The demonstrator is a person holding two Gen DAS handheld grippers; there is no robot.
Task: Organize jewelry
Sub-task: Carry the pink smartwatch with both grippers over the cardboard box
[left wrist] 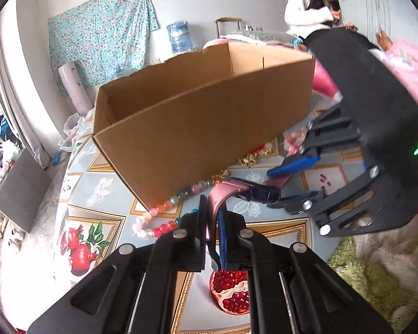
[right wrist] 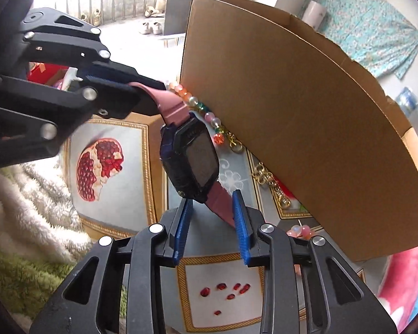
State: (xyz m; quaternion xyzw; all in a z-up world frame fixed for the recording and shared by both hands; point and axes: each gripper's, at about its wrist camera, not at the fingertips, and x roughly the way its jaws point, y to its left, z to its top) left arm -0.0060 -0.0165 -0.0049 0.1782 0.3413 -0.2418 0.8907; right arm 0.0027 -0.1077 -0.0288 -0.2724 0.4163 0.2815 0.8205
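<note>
Your left tool (left wrist: pixel 213 224) is clenched on one pink strap of the watch (right wrist: pixel 193 153), held above the tabletop (right wrist: pixel 119 144) beside the cardboard box (left wrist: pixel 197 117). Your right tool (right wrist: pixel 213 222) is released, fingers straddling the other strap.

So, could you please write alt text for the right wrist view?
A pink-strapped watch hangs between two tools: the left tool clamps one strap end while the open right tool straddles the other, beside a cardboard box with a bead necklace along its base.
</note>
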